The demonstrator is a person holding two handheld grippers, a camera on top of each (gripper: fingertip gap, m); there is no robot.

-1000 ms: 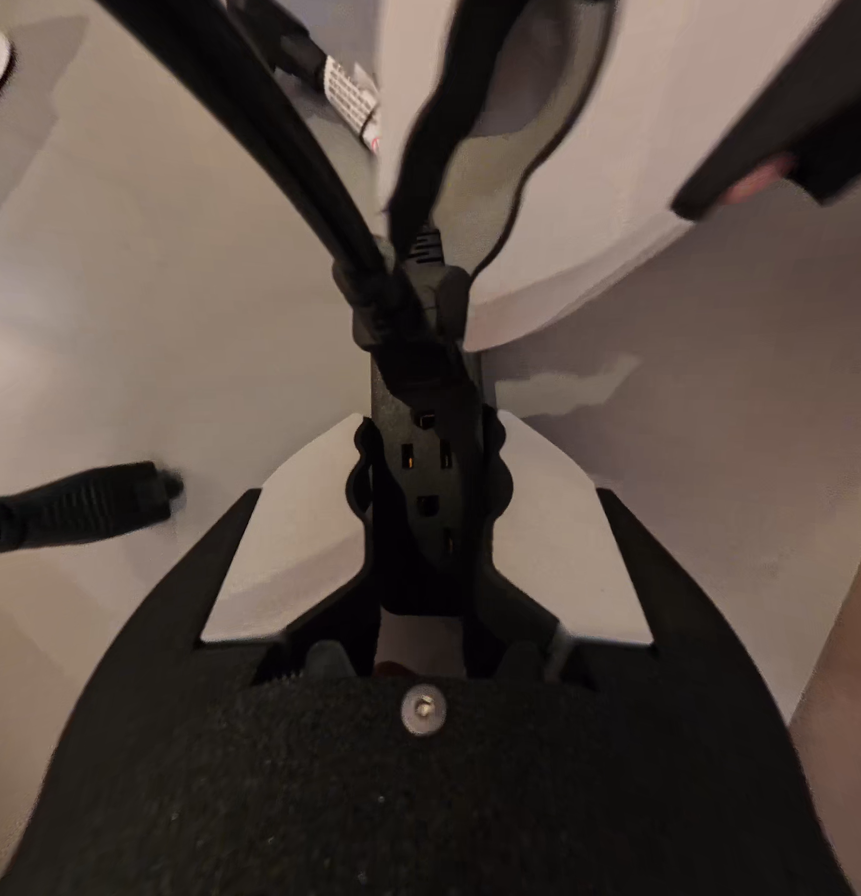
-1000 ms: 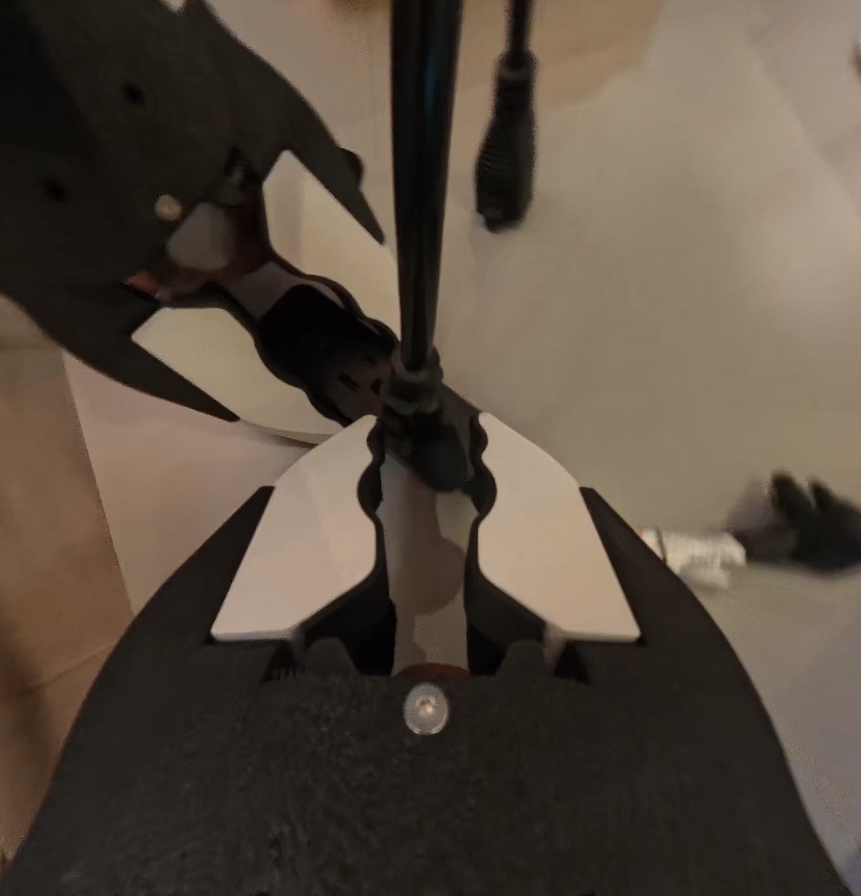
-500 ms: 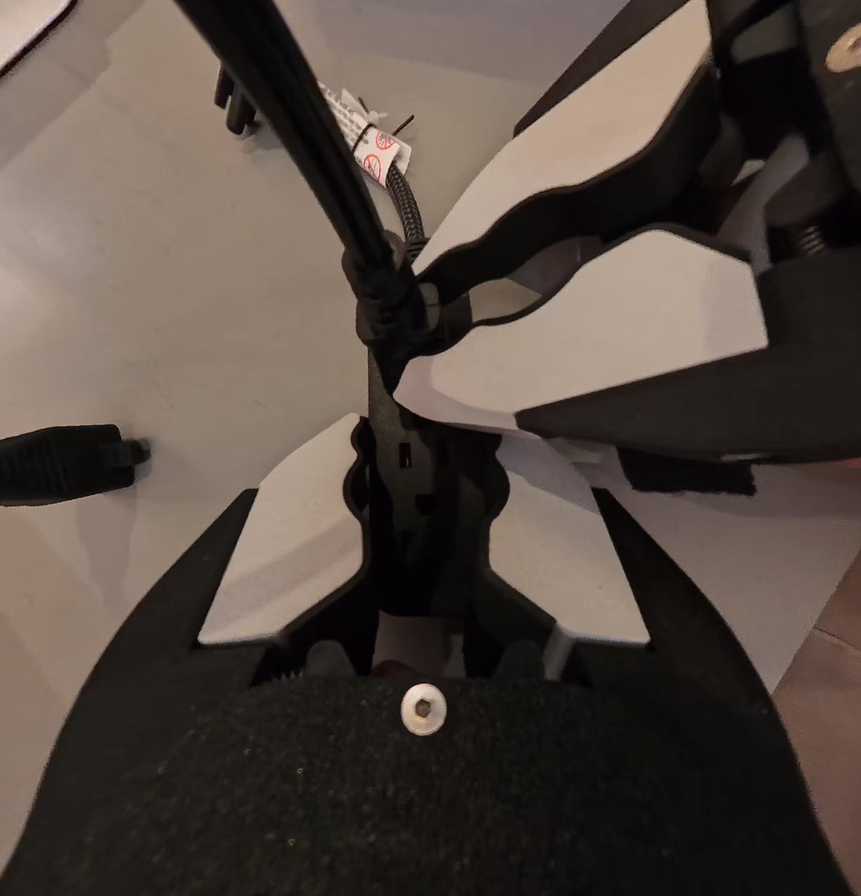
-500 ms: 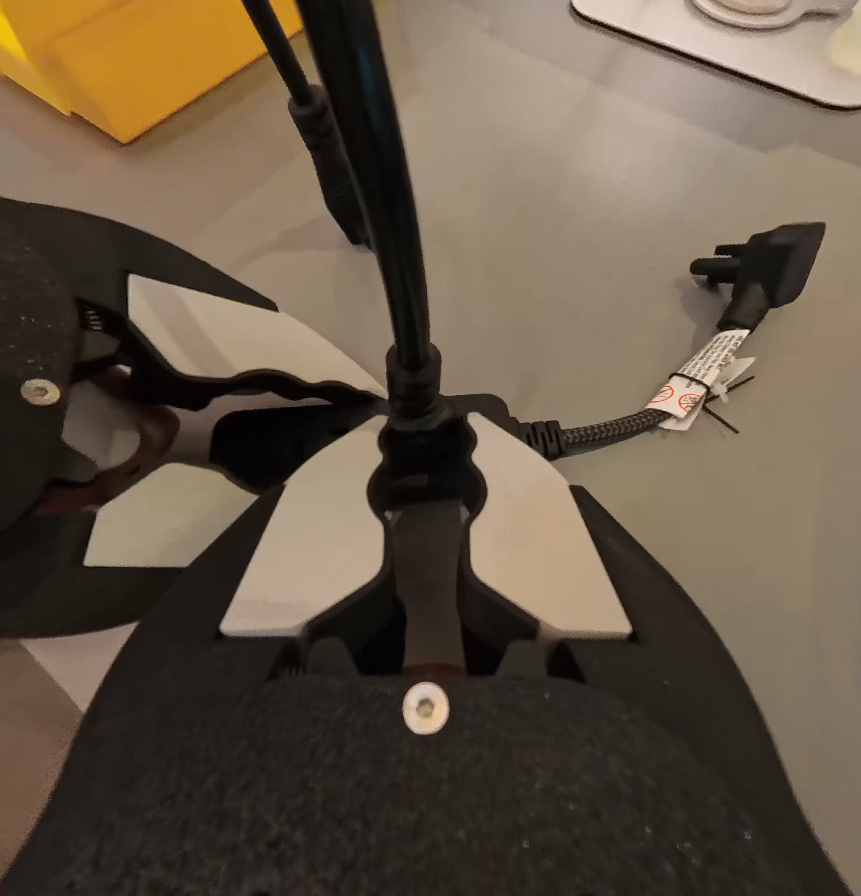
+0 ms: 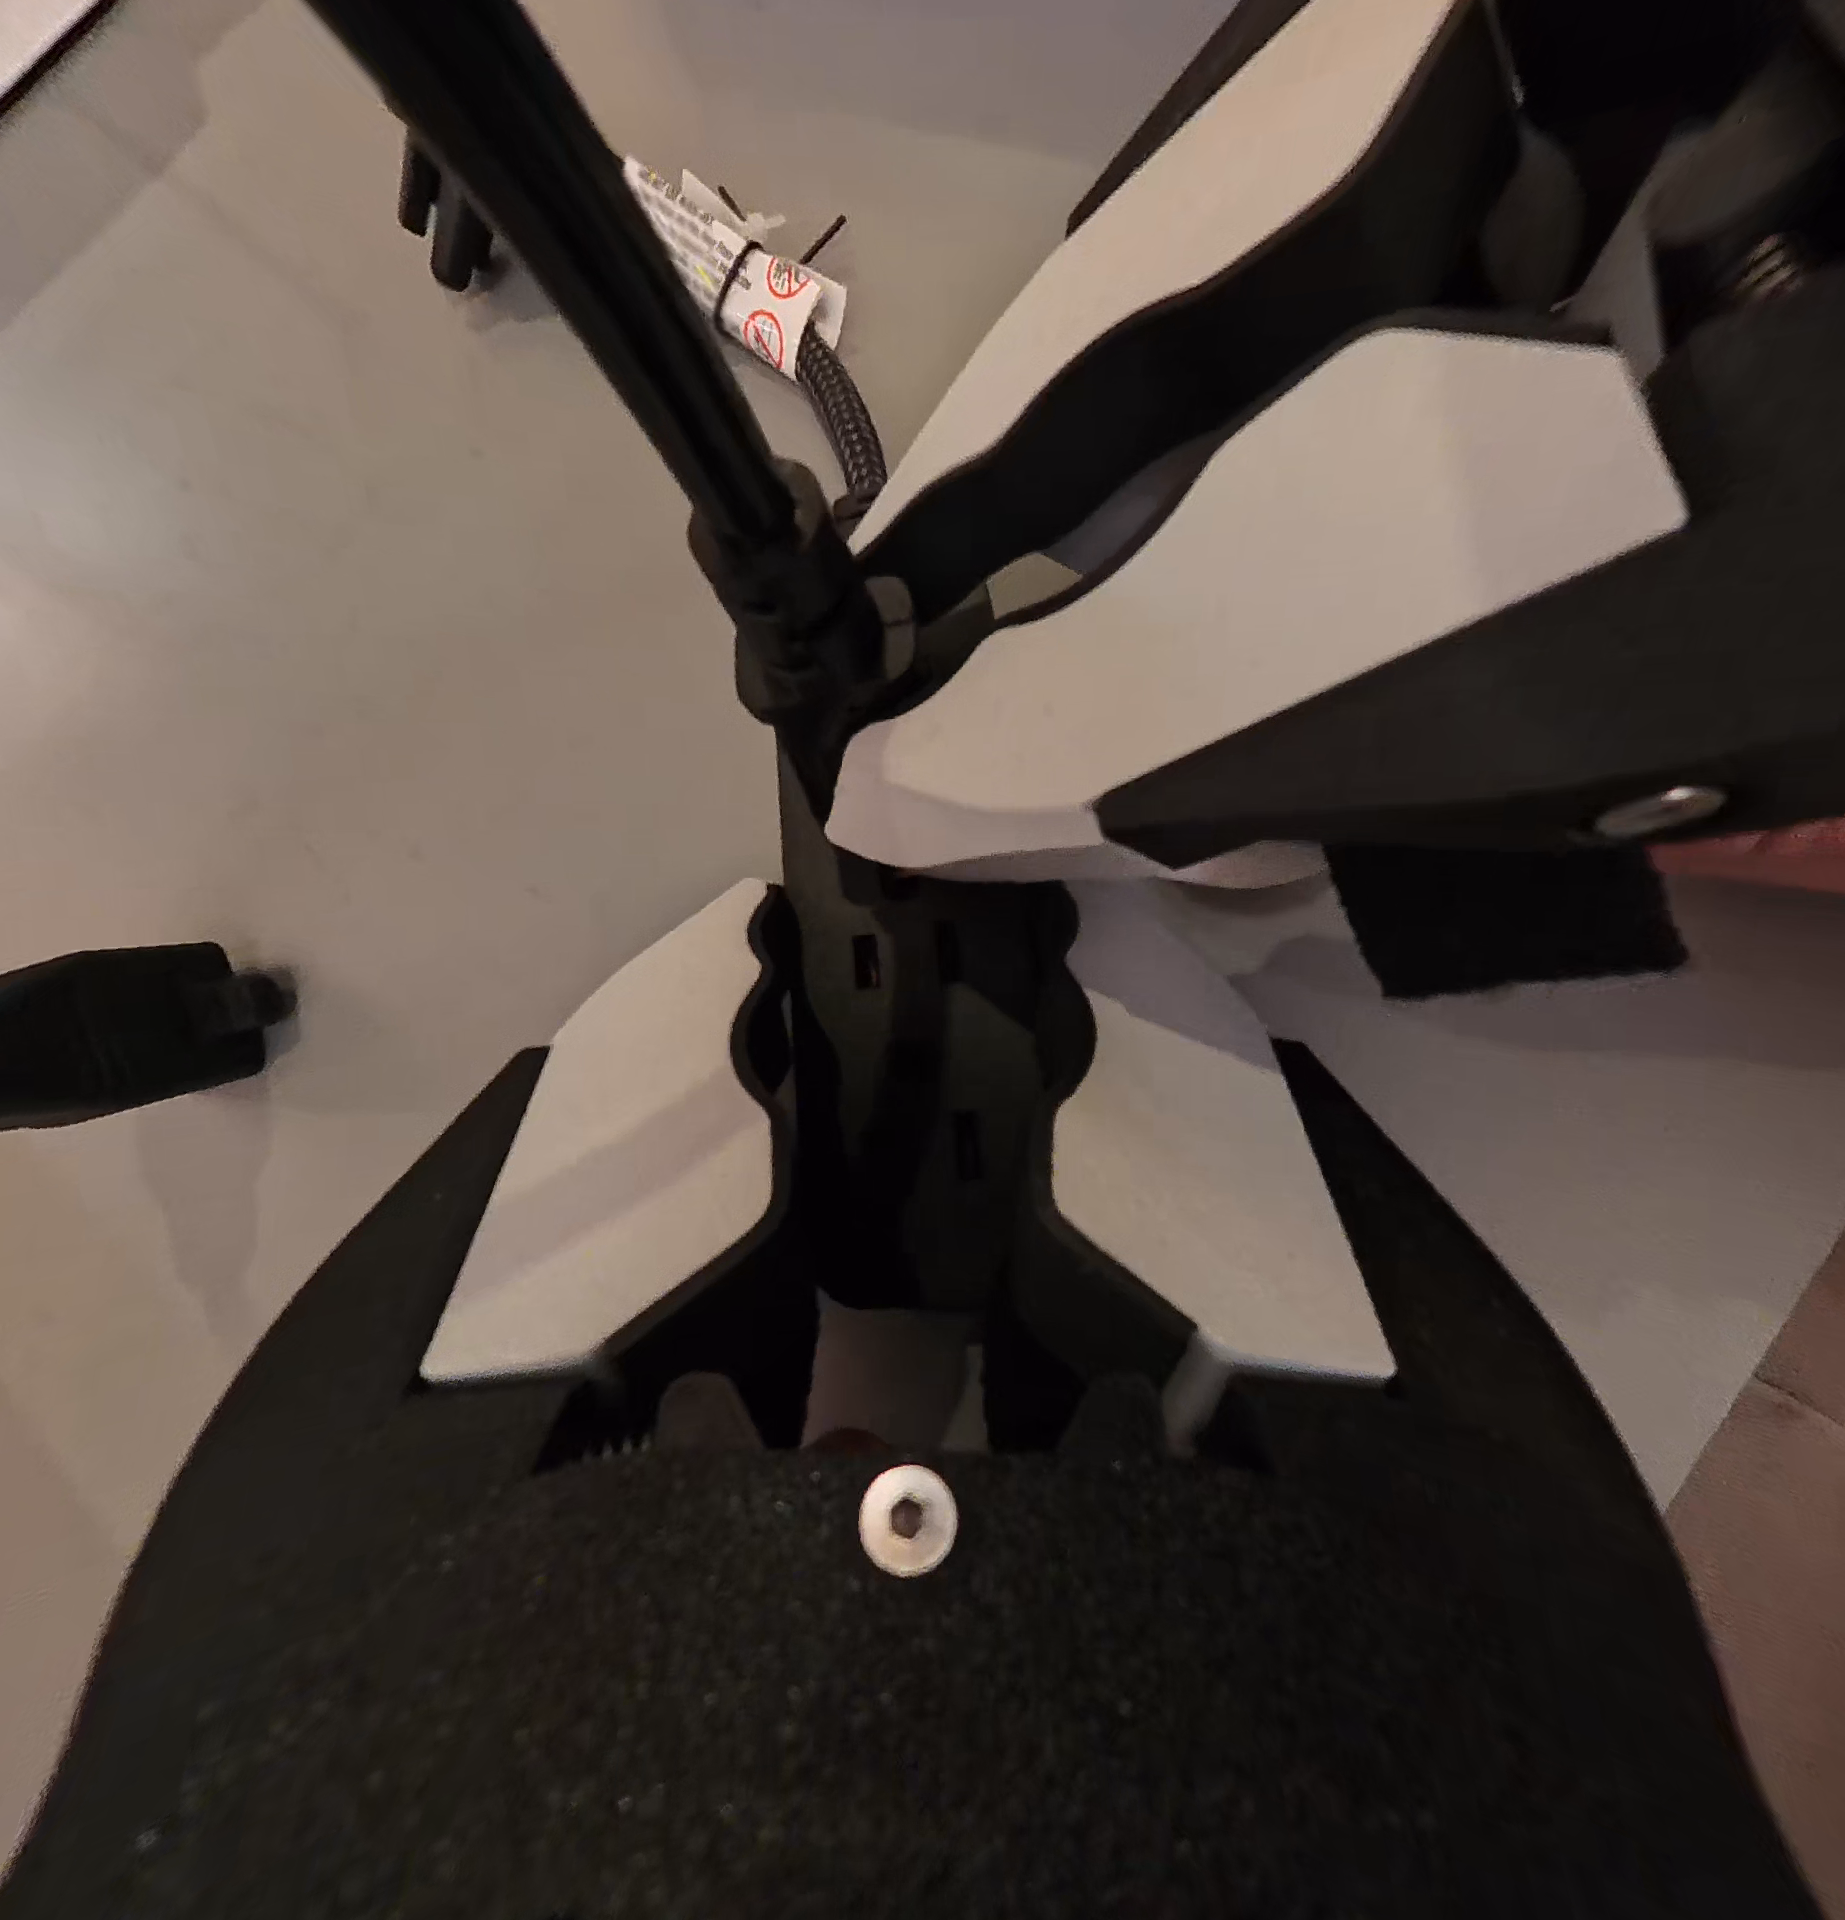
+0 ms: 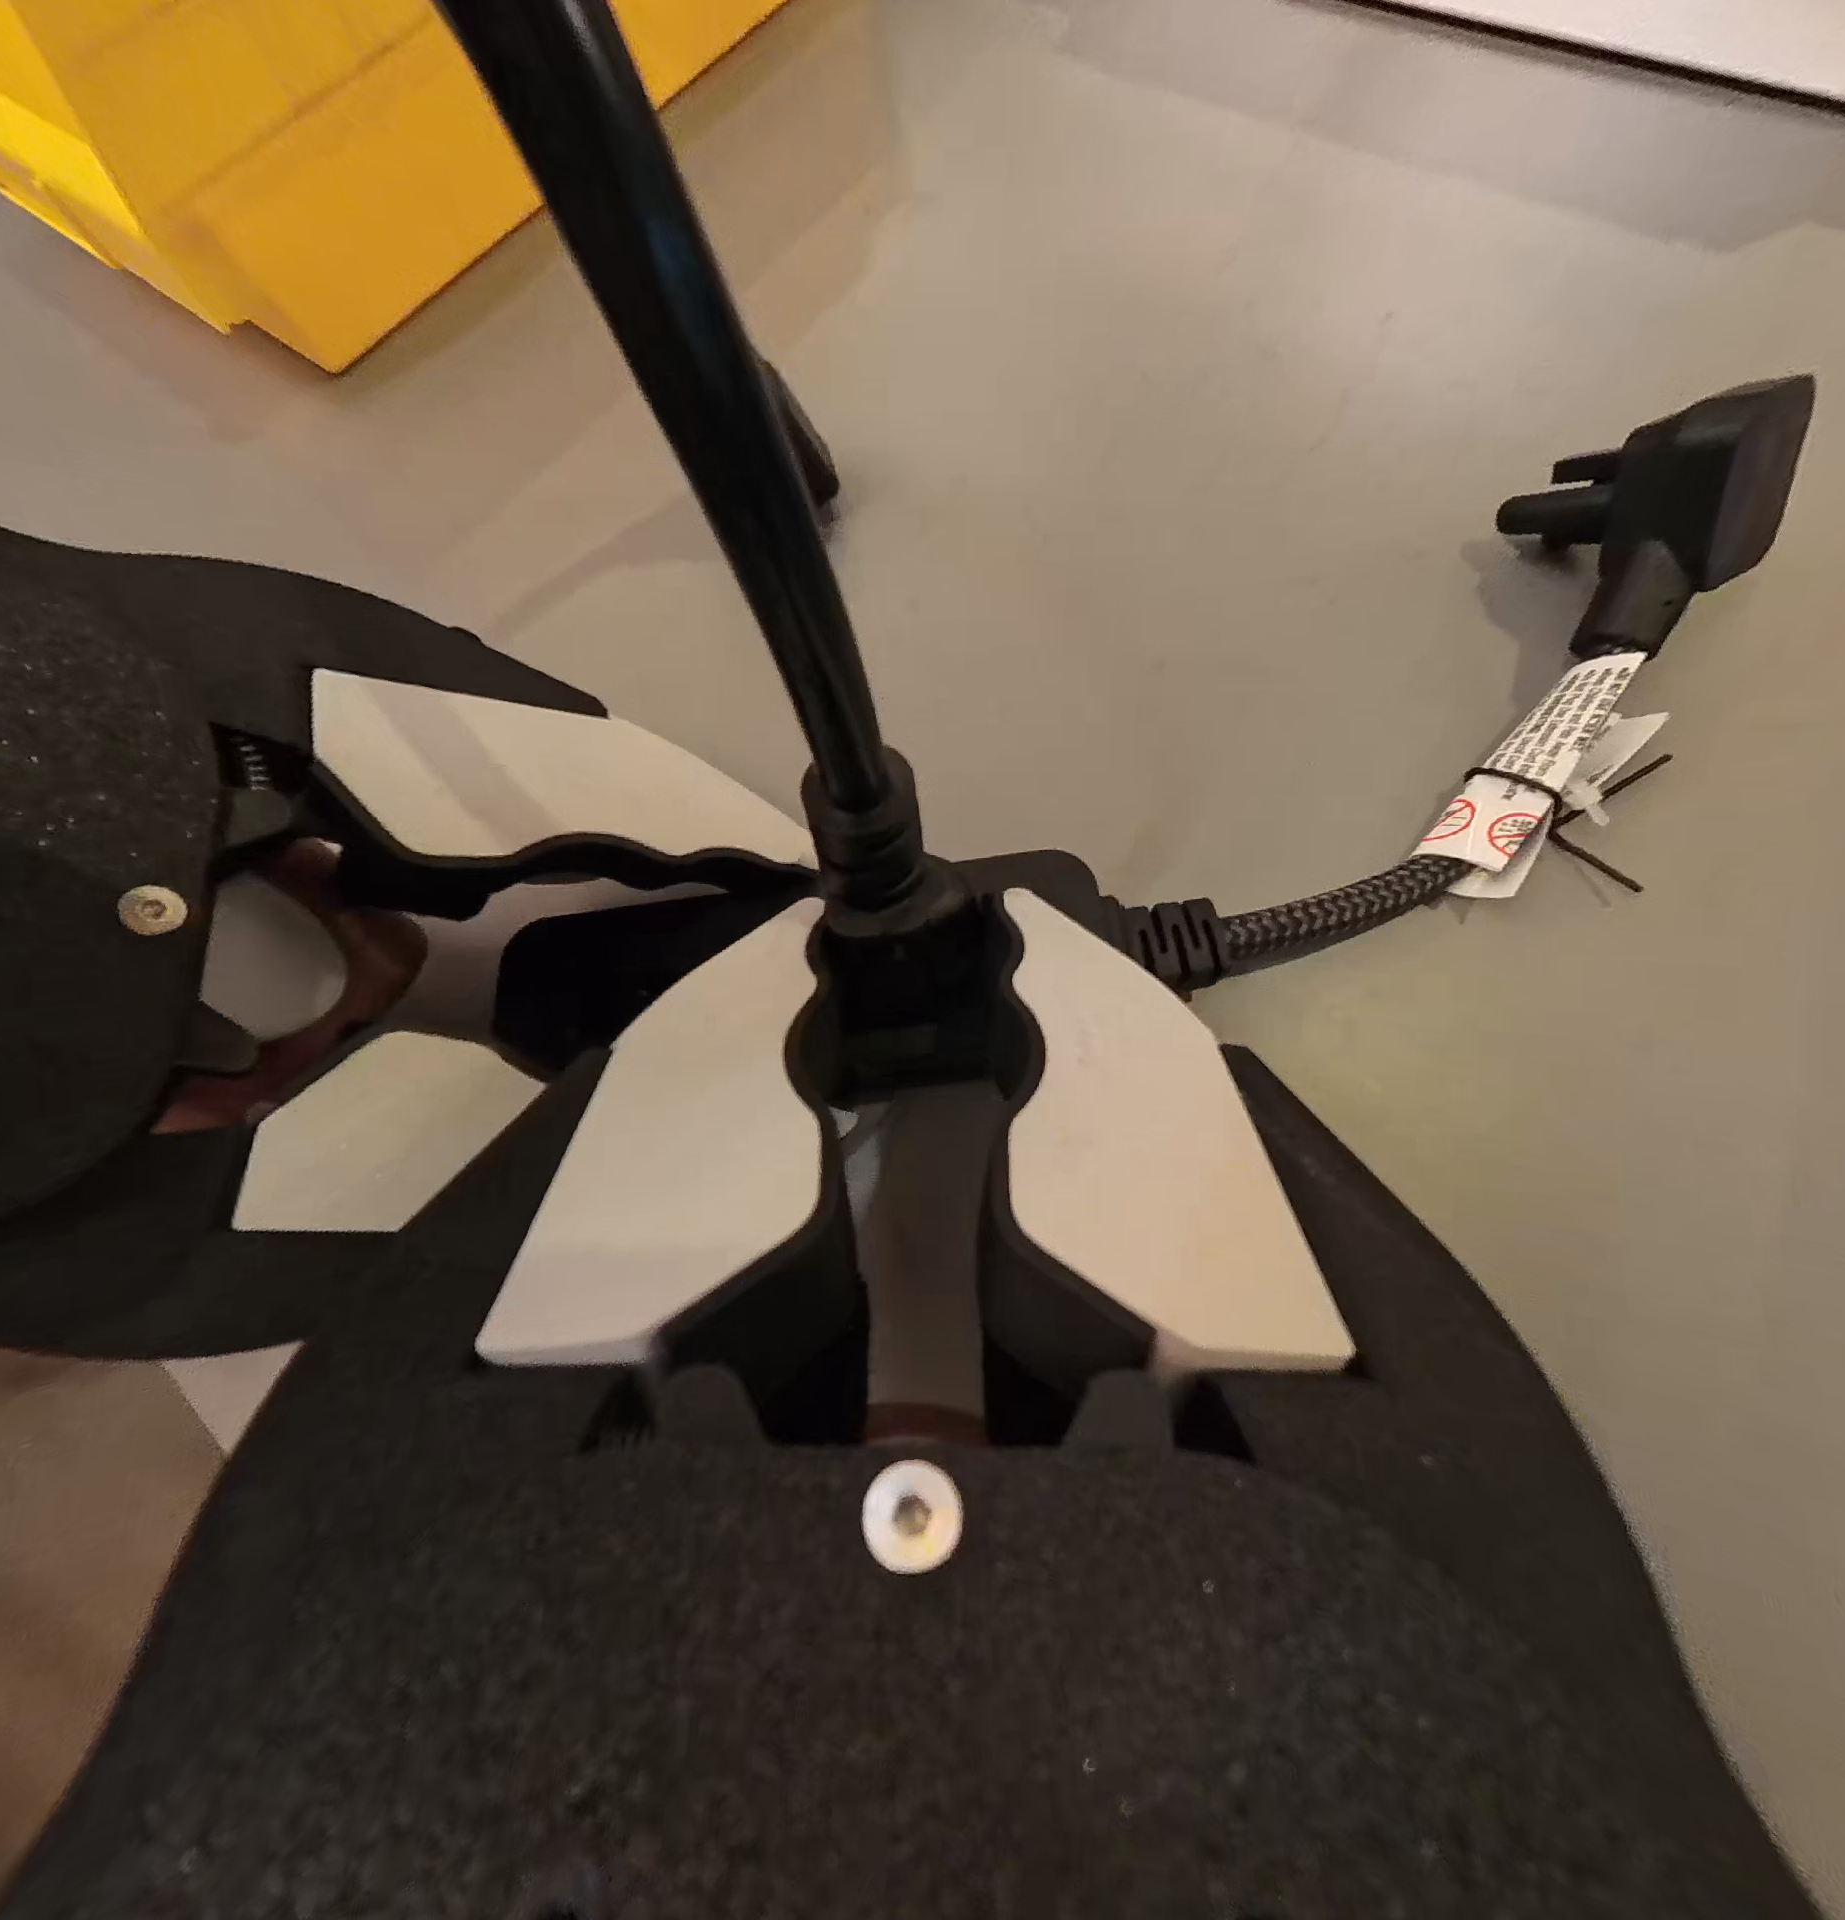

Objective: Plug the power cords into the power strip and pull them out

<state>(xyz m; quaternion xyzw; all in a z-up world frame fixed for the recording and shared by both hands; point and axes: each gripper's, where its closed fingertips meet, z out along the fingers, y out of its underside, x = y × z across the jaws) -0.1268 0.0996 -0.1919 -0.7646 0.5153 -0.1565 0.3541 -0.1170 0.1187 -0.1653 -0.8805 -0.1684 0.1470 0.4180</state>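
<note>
1. The black power strip (image 5: pixel 913 1101) sits at centre frame in the left wrist view, its long axis running straight up the frame, slotted face toward the camera. The left gripper (image 5: pixel 913 997) is clamped on both its sides.
2. At centre of the right wrist view, the right gripper (image 6: pixel 907 997) is clenched on a black plug (image 6: pixel 897 977) at the strip's far end; whether its prongs are fully seated is hidden. Its thick power cord (image 6: pixel 689 343) rises to the upper left of the frame.
3. The strip's own braided cable (image 6: pixel 1323 914) runs right and upward, carrying a white tag (image 6: pixel 1520 790), and ends in a flat black plug (image 6: pixel 1687 499) lying on the grey table (image 6: pixel 1209 364) at the right edge.
4. A second loose plug (image 5: pixel 118 1029) lies at the left edge of the left wrist view, well apart from the strip, with bare table between.
5. A yellow box (image 6: pixel 274 156) fills the upper left corner of the right wrist view; its contents cannot be seen.
</note>
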